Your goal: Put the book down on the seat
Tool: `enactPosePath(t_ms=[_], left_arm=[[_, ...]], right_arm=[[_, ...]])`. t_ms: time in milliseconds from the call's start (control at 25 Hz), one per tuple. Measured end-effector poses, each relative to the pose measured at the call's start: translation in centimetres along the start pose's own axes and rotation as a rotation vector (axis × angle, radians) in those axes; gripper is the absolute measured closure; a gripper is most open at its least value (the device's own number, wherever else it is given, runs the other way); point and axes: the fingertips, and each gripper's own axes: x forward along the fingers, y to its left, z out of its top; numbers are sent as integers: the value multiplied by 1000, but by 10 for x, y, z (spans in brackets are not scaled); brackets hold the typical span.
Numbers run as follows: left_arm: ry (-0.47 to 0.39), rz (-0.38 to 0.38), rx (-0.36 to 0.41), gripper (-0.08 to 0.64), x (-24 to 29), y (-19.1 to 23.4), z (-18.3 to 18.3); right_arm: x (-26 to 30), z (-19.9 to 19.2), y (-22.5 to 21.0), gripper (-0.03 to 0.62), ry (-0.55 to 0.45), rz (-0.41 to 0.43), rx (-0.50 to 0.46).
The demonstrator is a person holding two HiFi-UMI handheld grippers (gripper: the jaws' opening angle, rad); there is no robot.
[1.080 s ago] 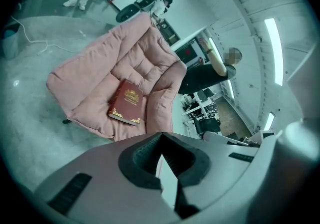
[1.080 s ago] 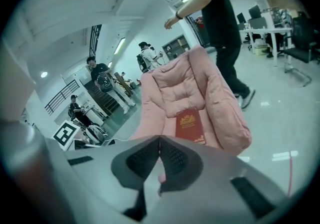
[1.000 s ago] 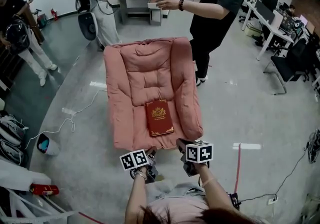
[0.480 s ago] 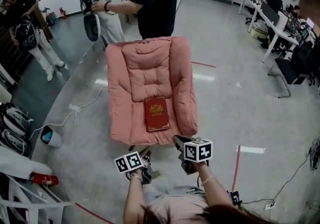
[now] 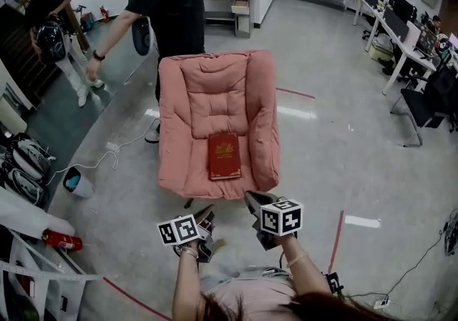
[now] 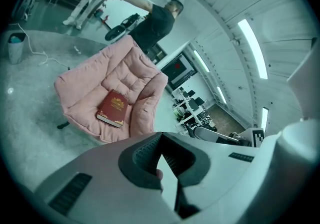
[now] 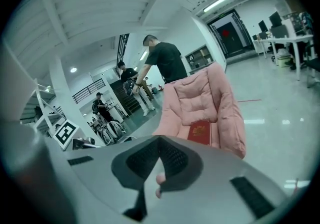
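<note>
A dark red book (image 5: 224, 156) with gold print lies flat on the seat of the pink cushioned chair (image 5: 215, 91). Both grippers hang in front of the chair, well short of it, and touch nothing. My left gripper (image 5: 207, 215) is shut and empty, and so is my right gripper (image 5: 251, 200). In the left gripper view the book (image 6: 114, 109) rests on the chair (image 6: 131, 71) far beyond the closed jaws (image 6: 160, 144). The right gripper view shows the book (image 7: 200, 133) on the chair (image 7: 201, 97) past its closed jaws (image 7: 159, 141).
A person in black (image 5: 174, 5) stands right behind the chair; another person (image 5: 50, 30) is at the far left. A cable and small bin (image 5: 74, 182), bags and a red cylinder (image 5: 61, 241) lie at left. Desks and office chairs (image 5: 415, 62) line the right. Red tape (image 5: 335, 241) marks the floor.
Both grippers have drawn back from the chair and risen, still shut. The chair and book look farther away. The person in black walked from right to left behind the chair.
</note>
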Motion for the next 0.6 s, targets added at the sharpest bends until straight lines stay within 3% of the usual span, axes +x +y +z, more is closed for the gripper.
enactPosePath(t_ms=[160,600], left_arm=[[4,-8,22,561,-5,-15,-13],[-4,-50,59,561,-16,-62,-37]], right_arm=[[-18,2,8,577,-28,13,-31],[-69,-1,0,577,-75,-56,-78]])
